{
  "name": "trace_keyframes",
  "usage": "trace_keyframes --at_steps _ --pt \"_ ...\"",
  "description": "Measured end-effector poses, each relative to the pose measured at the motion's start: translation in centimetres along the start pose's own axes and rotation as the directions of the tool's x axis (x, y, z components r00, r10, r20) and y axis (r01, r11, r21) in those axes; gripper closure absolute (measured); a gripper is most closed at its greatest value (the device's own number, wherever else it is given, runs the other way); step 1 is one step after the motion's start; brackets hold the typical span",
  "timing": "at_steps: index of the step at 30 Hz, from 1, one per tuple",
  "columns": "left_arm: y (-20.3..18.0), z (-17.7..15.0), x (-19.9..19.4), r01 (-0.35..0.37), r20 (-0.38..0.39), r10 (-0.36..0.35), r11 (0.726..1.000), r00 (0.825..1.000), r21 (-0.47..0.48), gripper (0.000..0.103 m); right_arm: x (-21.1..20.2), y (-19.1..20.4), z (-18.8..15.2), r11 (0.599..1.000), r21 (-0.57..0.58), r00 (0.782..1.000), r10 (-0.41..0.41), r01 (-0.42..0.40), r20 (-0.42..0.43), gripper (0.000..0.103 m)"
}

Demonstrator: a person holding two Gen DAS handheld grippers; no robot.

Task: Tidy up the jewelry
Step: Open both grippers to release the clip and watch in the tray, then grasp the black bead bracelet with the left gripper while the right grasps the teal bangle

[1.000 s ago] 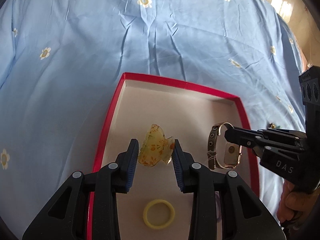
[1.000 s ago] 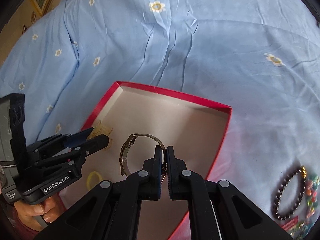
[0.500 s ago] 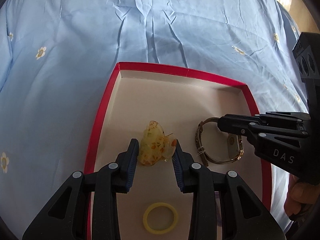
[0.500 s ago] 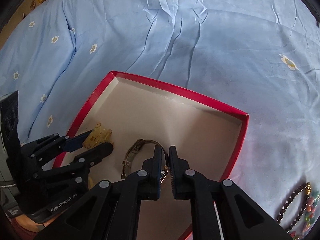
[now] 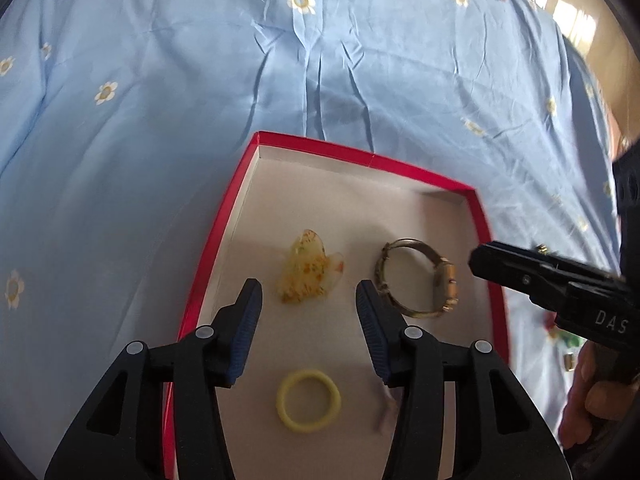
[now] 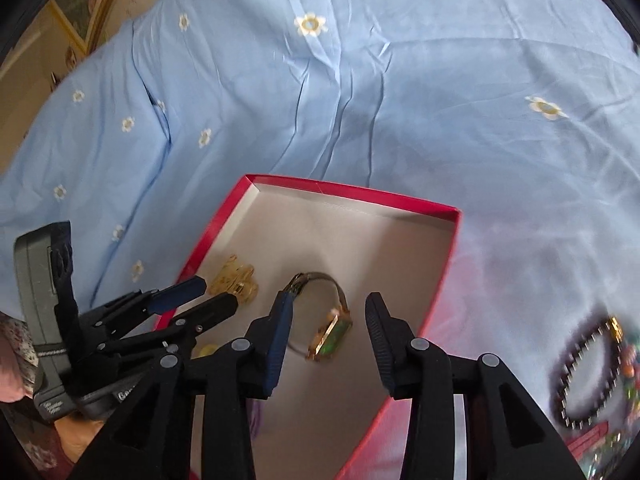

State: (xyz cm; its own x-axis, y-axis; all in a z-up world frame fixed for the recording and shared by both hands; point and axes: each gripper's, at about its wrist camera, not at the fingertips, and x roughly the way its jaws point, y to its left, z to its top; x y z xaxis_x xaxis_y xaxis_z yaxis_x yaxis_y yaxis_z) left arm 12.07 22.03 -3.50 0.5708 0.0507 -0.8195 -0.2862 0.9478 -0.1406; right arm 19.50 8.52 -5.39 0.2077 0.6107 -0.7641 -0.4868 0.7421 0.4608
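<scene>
- My left gripper [image 5: 308, 296] has its fingers spread wide and grasps nothing; the hair clip [image 5: 308, 270] lies on the floor of the box [image 5: 320, 148] just ahead of the tips, not touched by either pad.
- My right gripper [image 6: 328, 312] is spread apart too and empty; the watch [image 6: 326, 320] rests on the box floor between and just beyond its fingers, clear of both.
- I judge both pieces are set down and the open fingers are there to let them lie free, so the placing step for these two looks done.
- The hair clip sits toward the left edge of the box, the watch toward the right edge, well apart from each other, which I take as deliberate spacing so nothing tangles.
- The hair tie [image 5: 309, 400] lies flat nearer the near edge of the box, between the left fingers in that view; a small purple thing beside it is too blurred for me to name.
- The watch stands on its side, its strap a closed loop. In the left view the gold case faces the right edge of the box; its long axis runs roughly from the near edge toward the far one.
- The hair clip's long axis runs near-to-far, tilted slightly, with its wider wings toward the far edge.
- The bead bracelet [image 6: 586, 372] is on the sheet [image 6: 400, 80] outside the right edge of the box, beside other blurred trinkets, so I judge more sorting remains.
</scene>
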Motion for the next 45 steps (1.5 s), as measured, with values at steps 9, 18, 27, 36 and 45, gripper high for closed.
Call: trace_keyframes --at_steps 9,18,27,36,45 --pt "-1.8 -2.5 -3.9 0.04 0.046 -0.039 0.999 0.998 -0.026 0.049 -4.8 -1.8 -2.8 0.998 0.054 0.997 -0.037 0.033 0.07 0.062" --pt "-4.7 -4.5 -5.2 0.101 0.023 -0.101 0.995 0.995 -0.009 0.049 -10.2 -4.9 -6.4 0.989 0.102 0.983 -0.121 0.107 0.137 0.061" --pt "-9.0 -6.1 -5.1 0.148 -0.019 -0.147 0.987 0.989 0.062 0.049 -14.3 -9.4 -9.7 0.967 0.18 0.966 -0.207 0.179 0.154 0.061" --pt "-12.1 -6.9 -4.6 0.179 -0.052 -0.174 0.978 0.983 0.11 0.049 -17.4 -12.9 -12.4 0.943 0.252 0.951 -0.263 0.218 0.16 0.061" --pt "-14.3 -7.4 -3.6 0.194 -0.082 -0.184 0.97 0.98 0.148 0.049 -17.3 -13.0 -14.2 0.944 0.237 0.953 -0.266 0.228 0.146 0.061"
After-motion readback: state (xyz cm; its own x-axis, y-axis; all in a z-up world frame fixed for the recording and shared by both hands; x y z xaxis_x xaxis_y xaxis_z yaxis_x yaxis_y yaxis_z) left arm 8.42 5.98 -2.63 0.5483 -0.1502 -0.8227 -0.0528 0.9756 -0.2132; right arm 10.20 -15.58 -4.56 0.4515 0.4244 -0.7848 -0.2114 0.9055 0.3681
